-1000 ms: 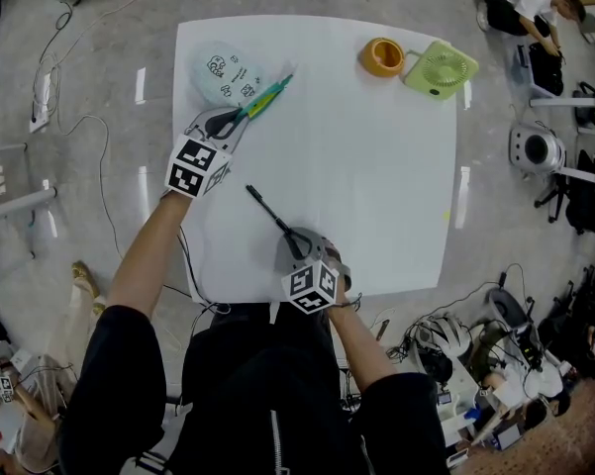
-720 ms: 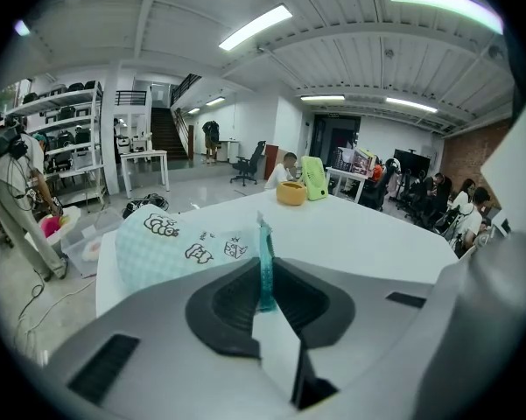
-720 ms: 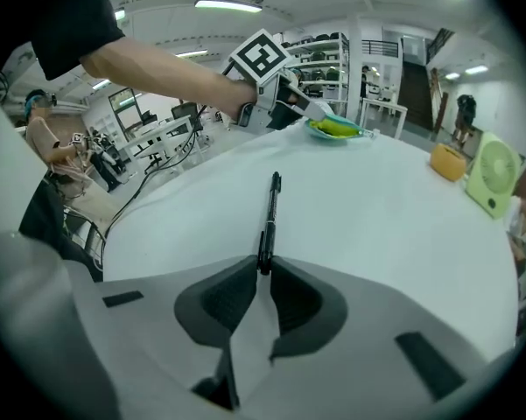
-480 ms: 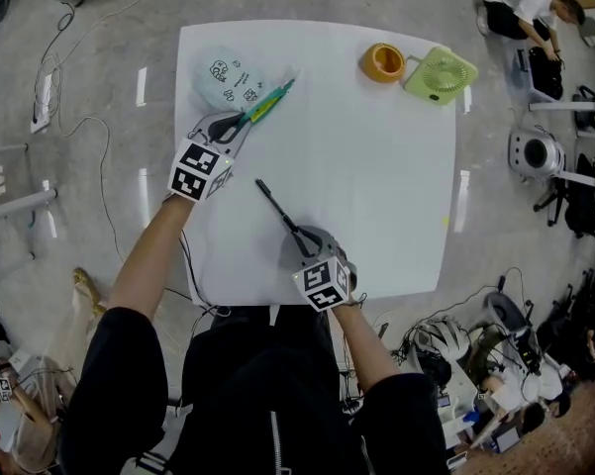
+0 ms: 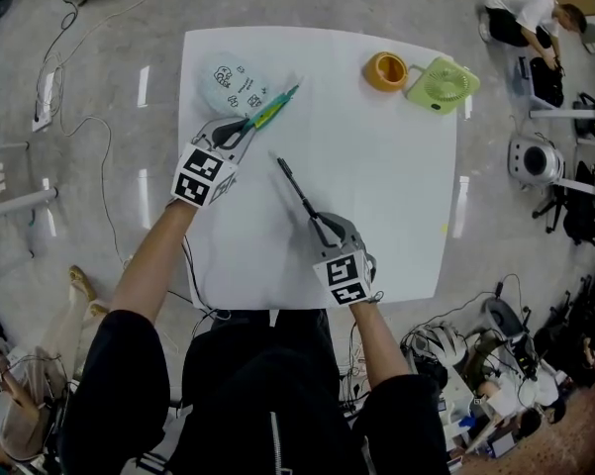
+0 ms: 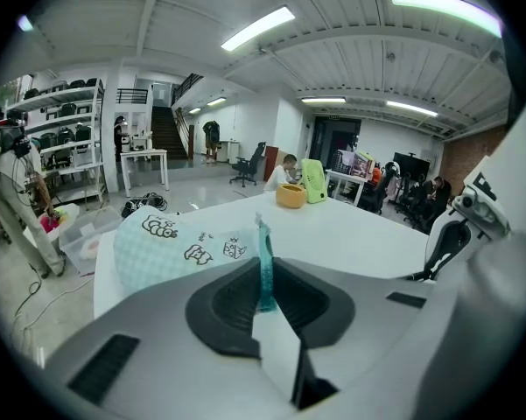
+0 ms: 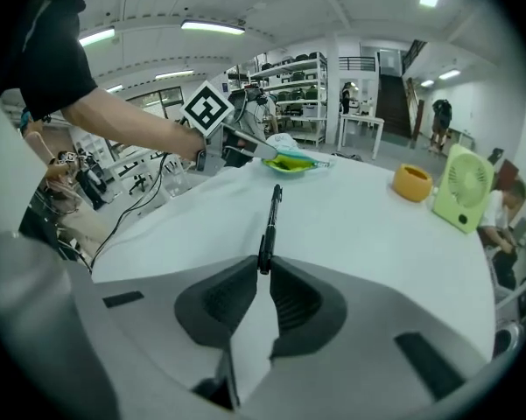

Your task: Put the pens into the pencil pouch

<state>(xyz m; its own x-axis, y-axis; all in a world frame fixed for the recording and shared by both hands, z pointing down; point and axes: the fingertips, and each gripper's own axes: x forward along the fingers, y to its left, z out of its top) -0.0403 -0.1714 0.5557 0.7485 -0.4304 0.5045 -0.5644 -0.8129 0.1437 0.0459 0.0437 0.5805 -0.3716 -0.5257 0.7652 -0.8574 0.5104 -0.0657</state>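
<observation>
So compared with a second ago, the right gripper [image 5: 322, 228] has slid away from the near edge of the counter [image 5: 386, 186] and sits further in and a bit to the right. The black pen [image 5: 299, 194] came along with it. The pen's far tip is now much closer to the left gripper [image 5: 234, 129], which hasn't budged at all.

Right gripper is pinched narrow on the tail end of the black pen. The rest of the pen sticks out toward 11 o'clock, off the counter surface as far as I can tell.

Left gripper is clamped on a teal-and-green pen [image 5: 273, 108] that pokes out toward 2 o'clock. The pencil pouch [image 5: 234, 83], pale mint with little cartoon prints, lies right at 12 o'clock from that gripper. It's touching or just beside the pen, can't tell which. Neither pen is inside the pouch.

The counter is a plain white square. The pouch is in its 11 o'clock corner, with an orange cup [image 5: 386, 70] and a green desk fan [image 5: 442, 75] side by side up at 1 o'clock.

Around it there's a shiny grey floor [image 5: 99, 117], cables trailing at 9 o'clock, gear piled at 4 o'clock, and a person [image 5: 520, 8] crouched way off at 2 o'clock.
</observation>
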